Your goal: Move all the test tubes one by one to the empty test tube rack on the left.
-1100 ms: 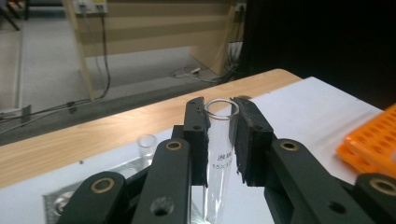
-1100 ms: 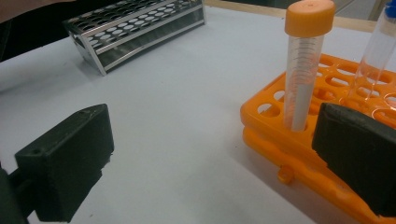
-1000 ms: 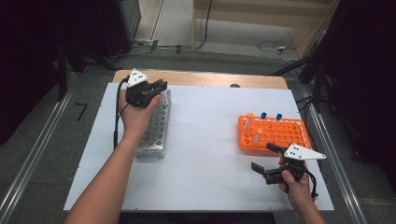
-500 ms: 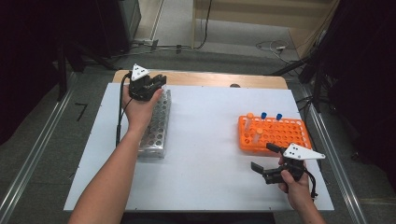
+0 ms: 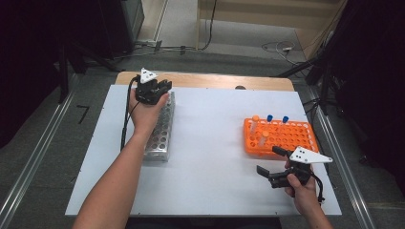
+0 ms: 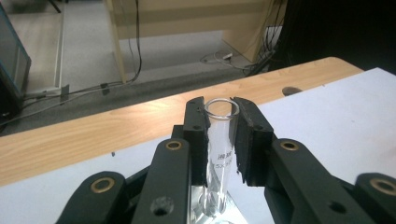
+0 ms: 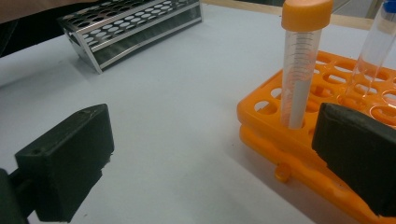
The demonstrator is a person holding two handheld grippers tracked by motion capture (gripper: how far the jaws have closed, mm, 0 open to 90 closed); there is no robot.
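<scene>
My left gripper [image 5: 162, 87] is over the far end of the metal tube rack [image 5: 160, 136]. It is shut on a clear glass test tube [image 6: 219, 140], which stands upright between the pads. In the left gripper view [image 6: 222, 109] the tube's open rim is level with the jaw tips, and its foot is down at the metal rack [image 6: 210, 218]. My right gripper [image 5: 271, 161] is open beside the near left corner of the orange rack [image 5: 286, 138]. Nothing is between its jaws [image 7: 212, 149].
The orange rack [image 7: 299, 140] holds an orange-capped tube [image 7: 301, 70] and a blue-capped tube [image 7: 373, 46]. From above I see two blue-capped tubes [image 5: 270, 118] along its far edge. White sheet [image 5: 215, 143] covers the table, with a wooden edge [image 5: 215, 81] beyond.
My left gripper has shifted a little toward the far end of the metal rack with the glass tube in it. The right gripper has stayed still.
</scene>
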